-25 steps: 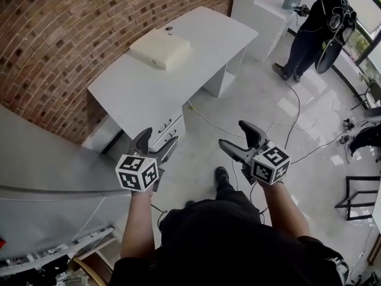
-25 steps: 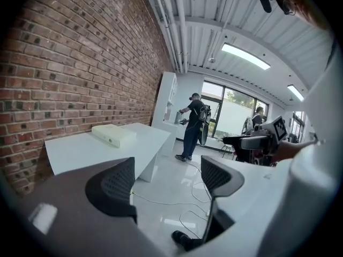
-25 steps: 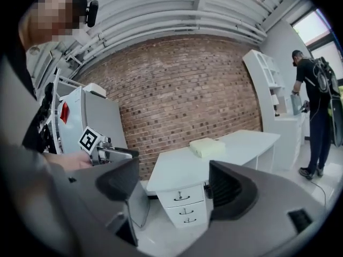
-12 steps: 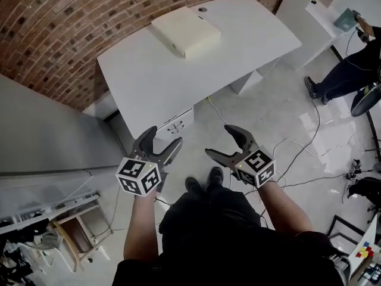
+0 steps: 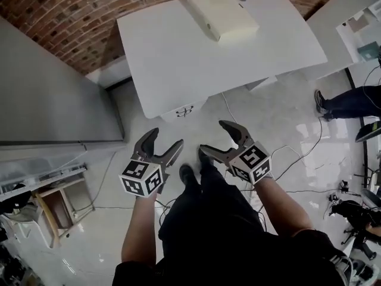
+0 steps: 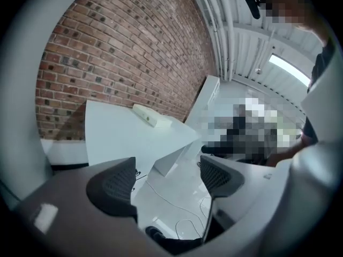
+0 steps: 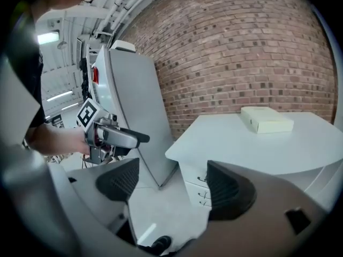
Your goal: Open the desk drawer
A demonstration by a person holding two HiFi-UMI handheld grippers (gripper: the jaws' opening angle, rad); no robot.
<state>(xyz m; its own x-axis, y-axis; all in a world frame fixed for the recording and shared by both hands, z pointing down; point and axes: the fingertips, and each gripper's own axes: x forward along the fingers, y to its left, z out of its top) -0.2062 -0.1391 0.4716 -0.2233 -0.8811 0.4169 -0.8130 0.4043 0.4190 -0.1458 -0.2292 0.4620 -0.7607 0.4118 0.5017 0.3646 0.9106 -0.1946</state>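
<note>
The white desk point(image 5: 178, 52) stands against the brick wall, and its drawer fronts point(image 5: 184, 110) with small dark handles face me under the near edge. Both grippers hover over the floor in front of the desk, touching nothing. My left gripper point(image 5: 165, 139) is open and empty, just below the drawers. My right gripper point(image 5: 214, 137) is open too, a little to their right. In the right gripper view the stacked drawers point(image 7: 199, 189) show between the jaws of the right gripper point(image 7: 174, 183), still at a distance. The left gripper view looks past the open left gripper point(image 6: 167, 178) at the desk point(image 6: 123, 133).
A cream box point(image 5: 223, 14) lies on the desk's far side. A tall grey cabinet point(image 5: 53, 100) stands to the left. Cables point(image 5: 297, 157) trail over the glossy floor. A person's legs point(image 5: 351, 100) are at the right, and a small wooden stool point(image 5: 53, 210) at the lower left.
The desk has come nearer and swung toward the middle of the head view as I walked up to it. Both grippers have stayed open and empty.
</note>
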